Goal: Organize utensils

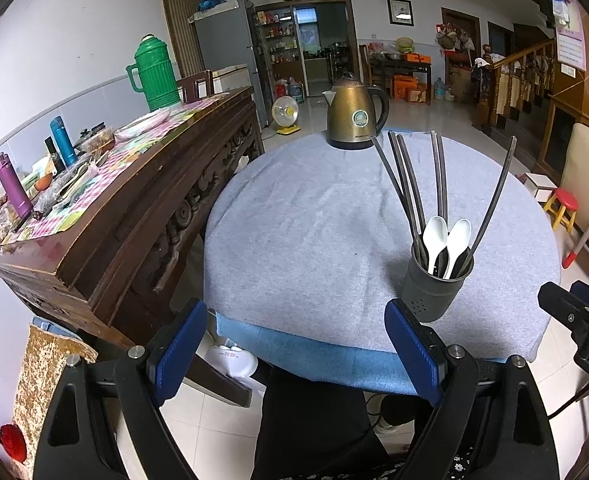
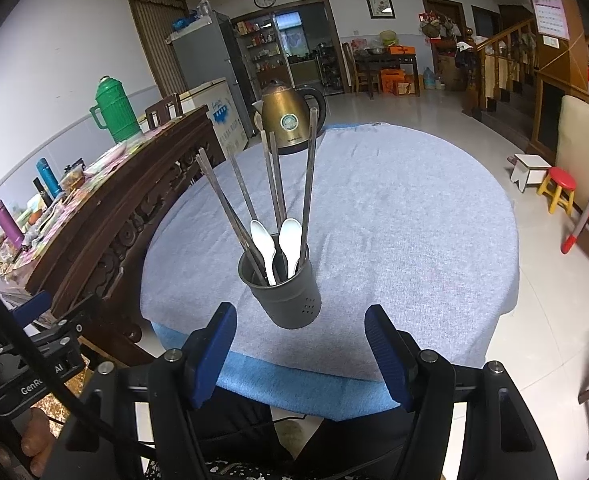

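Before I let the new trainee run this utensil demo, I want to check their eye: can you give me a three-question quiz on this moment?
1. True or false: the gray utensil holder lies tipped over on the gray tablecloth.
2. How many white spoons stand in the holder?
A. one
B. two
C. four
3. Fill in: behind the holder, at the table's far edge, stands a brass-colored ______.

Key
1. False: it stands upright, with dark chopsticks fanning out of it.
2. B
3. kettle

Both the left gripper and the right gripper are open and hold nothing.
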`<state>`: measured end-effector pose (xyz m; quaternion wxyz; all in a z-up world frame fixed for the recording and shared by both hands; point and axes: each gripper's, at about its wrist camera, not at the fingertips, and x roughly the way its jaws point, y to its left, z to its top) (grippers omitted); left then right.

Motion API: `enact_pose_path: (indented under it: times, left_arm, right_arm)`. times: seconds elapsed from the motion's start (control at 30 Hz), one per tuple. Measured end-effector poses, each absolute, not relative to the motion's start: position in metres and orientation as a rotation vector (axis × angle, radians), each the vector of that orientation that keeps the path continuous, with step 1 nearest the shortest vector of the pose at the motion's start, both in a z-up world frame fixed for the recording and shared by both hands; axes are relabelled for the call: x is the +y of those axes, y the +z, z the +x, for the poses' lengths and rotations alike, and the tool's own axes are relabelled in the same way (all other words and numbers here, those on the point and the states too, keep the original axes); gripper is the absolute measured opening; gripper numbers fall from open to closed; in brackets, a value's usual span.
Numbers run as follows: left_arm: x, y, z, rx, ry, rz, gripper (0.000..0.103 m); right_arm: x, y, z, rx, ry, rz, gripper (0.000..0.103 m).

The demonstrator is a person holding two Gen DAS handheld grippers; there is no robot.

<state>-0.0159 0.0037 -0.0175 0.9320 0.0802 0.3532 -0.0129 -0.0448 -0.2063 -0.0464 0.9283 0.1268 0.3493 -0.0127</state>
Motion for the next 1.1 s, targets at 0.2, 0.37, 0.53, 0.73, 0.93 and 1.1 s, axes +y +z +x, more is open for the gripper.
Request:
enact_pose_path:
  times: [0.2, 0.37, 0.53, 0.73, 0.93, 1.1]
  left_arm:
    - [0.005, -0.017, -0.015, 0.72, -0.029, 0.16, 0.09]
    - [0.005, -0.016, -0.016, 0.717, -0.028, 0.155, 0.09]
    - [0.005, -0.016, -0.015, 0.717, -0.029, 0.154, 0.09]
    - [0.006, -0.015, -0.015, 0.716, -0.026, 0.155, 0.09]
    - [0.005, -0.014, -0.01, 0.717, -0.026, 0.155, 0.09]
    - [0.003, -0.015, 0.0, 0.708, -0.015, 0.153, 0.09]
  right_arm:
    - [-0.203, -0.043, -0.045, 0.702, -0.018, 0.25, 0.07]
    - [-0.201, -0.041, -0.044, 0.694, -0.014, 0.241, 0.07]
    - [-0.2, -0.041, -0.042, 0.697, -0.008, 0.237, 0.07]
    - [-0.199, -0.042, -0.039, 0.7, -0.003, 0.232, 0.07]
    - [-0.198, -0.043, -0.033, 0.705, 0.003, 0.226, 0.07]
    - [-0.205, -0.045, -0.027, 0.697, -0.006, 0.233, 0.07]
